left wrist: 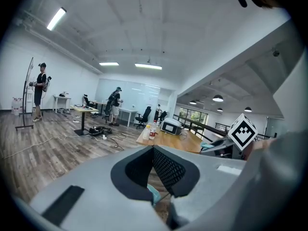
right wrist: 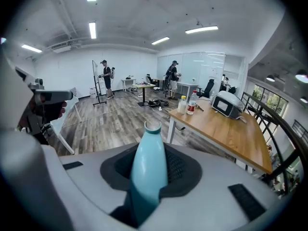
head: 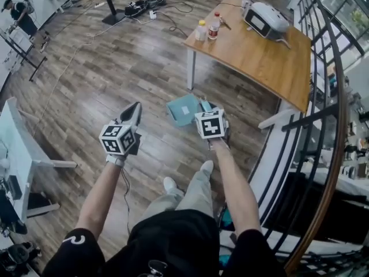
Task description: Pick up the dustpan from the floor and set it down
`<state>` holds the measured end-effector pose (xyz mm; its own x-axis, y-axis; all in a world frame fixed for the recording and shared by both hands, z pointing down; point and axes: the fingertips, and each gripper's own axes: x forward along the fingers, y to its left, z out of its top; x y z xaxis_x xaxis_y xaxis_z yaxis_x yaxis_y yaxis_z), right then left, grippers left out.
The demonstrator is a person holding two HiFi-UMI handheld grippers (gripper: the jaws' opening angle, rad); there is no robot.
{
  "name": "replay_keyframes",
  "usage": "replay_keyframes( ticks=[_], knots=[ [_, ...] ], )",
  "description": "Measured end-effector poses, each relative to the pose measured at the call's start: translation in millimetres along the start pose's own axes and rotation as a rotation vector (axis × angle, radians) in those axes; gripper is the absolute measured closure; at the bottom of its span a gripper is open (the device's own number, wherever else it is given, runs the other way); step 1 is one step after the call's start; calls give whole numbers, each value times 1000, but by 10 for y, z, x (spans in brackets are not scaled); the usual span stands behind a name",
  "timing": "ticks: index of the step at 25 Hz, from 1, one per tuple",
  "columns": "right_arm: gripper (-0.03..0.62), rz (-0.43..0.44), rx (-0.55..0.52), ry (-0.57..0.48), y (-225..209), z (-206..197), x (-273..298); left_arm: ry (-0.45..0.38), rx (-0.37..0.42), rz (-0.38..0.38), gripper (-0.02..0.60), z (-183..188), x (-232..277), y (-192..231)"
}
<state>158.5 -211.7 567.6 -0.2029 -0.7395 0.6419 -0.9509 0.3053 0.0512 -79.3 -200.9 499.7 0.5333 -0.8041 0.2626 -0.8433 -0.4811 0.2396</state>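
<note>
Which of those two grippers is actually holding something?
The right gripper: its jaws are clamped on the light blue dustpan handle. The left gripper has its jaws together with nothing gripped between them.

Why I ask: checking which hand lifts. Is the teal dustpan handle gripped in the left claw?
No, the right gripper view shows the teal dustpan handle clamped in the right claw.

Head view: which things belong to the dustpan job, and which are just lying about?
Job:
dustpan
right gripper, jaws shut on the dustpan's handle

Lying about:
wooden table
bottles
white machine
floor cables
left gripper
</note>
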Motion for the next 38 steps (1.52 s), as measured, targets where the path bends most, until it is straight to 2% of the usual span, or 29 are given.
replay_keyframes(
  ticks=[5,10,17,22,28,38],
  knots=[
    [507,-11,-5,-65,-12,607,-436,-27,8,-7,588,364,-129,29],
    [507,-23,-11,-129,-7,1037,-682,-79,-2,-19,588,746,-198,29],
    [505,-36,-23,-177,10,1400,-782,-122,11,-25,588,1106,-226,92],
    [505,-39,-30,-193,47,1515,-781,-134,8,-22,588,1189,-250,163],
    [505,-31,-28,-175,91,1490,-755,-103,32,-10,588,1136,-234,218],
    [505,-17,-38,-152,148,1389,-660,-115,19,-31,588,1158,-190,149]
  ],
)
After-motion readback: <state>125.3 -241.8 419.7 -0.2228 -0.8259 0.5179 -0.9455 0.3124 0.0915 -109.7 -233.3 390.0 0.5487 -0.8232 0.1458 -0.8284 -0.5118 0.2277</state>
